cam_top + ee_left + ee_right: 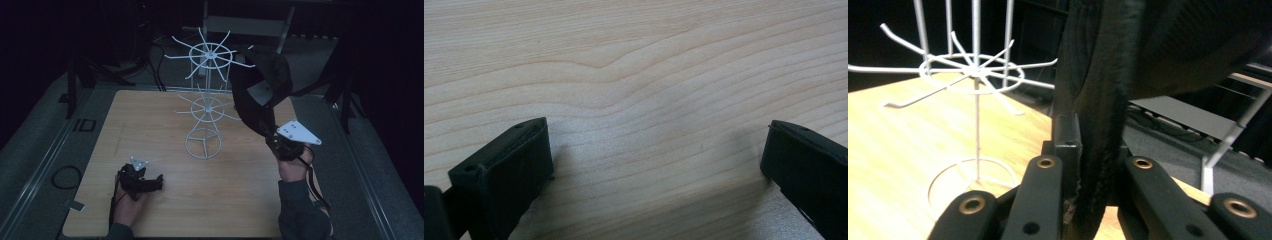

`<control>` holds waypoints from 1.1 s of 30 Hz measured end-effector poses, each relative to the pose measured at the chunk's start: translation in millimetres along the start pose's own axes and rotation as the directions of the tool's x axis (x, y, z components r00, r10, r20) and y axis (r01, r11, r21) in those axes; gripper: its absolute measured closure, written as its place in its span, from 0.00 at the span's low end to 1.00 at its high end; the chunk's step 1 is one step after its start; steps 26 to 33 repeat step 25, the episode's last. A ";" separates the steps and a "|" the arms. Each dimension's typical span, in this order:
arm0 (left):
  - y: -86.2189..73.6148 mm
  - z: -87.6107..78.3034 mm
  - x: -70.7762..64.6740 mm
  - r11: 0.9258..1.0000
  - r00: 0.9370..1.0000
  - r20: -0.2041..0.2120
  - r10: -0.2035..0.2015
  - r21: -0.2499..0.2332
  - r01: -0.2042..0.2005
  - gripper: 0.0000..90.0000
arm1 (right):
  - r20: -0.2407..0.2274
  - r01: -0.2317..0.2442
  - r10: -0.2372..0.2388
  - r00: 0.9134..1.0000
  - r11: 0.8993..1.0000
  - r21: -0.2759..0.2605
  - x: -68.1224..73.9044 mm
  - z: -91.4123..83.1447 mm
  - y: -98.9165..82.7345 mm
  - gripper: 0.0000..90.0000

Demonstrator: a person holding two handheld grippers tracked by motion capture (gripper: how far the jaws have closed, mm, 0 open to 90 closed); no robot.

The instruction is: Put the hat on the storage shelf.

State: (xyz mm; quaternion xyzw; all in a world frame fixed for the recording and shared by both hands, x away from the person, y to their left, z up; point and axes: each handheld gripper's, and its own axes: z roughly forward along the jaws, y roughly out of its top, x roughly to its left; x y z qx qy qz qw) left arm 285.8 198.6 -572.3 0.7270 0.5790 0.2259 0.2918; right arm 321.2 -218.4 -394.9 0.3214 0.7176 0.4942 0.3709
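Over the table's (165, 210) right side, my right gripper (274, 134) pinches a black cap (260, 82), held up w/ its top just beside the white wire rack's (206, 107) upper prongs. Near-left, my left gripper (159, 181) sits low on the wood, jaws spread, nothing btwn them.

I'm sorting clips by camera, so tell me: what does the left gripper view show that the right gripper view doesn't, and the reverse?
Left gripper view: the left hand-held gripper, jaws spread wide over bare wood grain, nothing between them. Right gripper view: the right hand-held gripper clamped on a black cap, beside the white wire hook rack. Both share the wooden table.
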 end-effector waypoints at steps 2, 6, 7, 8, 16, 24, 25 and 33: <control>0.0 0.0 0.0 1.000 1.000 0.000 0.000 0.000 0.000 0.00 | -0.003 0.003 -0.003 1.000 1.000 -0.001 0.8 0.7 -0.4 0.87; 0.0 0.0 0.0 1.000 1.000 0.000 0.001 0.001 -0.001 0.00 | -0.012 -0.004 0.004 1.000 1.000 -0.002 0.3 1.2 -0.4 0.76; 0.0 -0.1 0.1 1.000 1.000 0.000 0.001 0.001 -0.001 0.00 | -0.019 -0.009 0.009 1.000 1.000 0.001 0.0 1.0 -0.3 0.71; 0.0 0.0 0.0 1.000 1.000 0.001 0.000 0.000 0.000 0.00 | -0.022 -0.013 0.013 1.000 1.000 0.006 -0.4 1.1 -0.1 0.66; 0.0 -0.1 0.0 1.000 1.000 0.001 -0.001 0.001 0.001 0.00 | -0.018 -0.078 0.078 0.997 0.997 0.015 -3.7 1.7 -2.5 0.28; 0.1 -0.1 0.1 1.000 1.000 0.000 0.001 0.001 -0.001 0.00 | -0.038 -0.086 0.087 0.996 0.996 0.021 -2.7 0.6 -2.6 0.18; 0.0 -0.1 0.0 1.000 1.000 0.000 0.000 0.001 0.000 0.00 | -0.043 -0.082 0.083 0.996 0.996 0.025 -1.9 0.6 -2.7 0.17; 0.0 -0.1 0.0 1.000 1.000 0.000 0.000 0.001 0.000 0.00 | -0.043 -0.082 0.083 0.996 0.996 0.025 -1.9 0.6 -2.7 0.17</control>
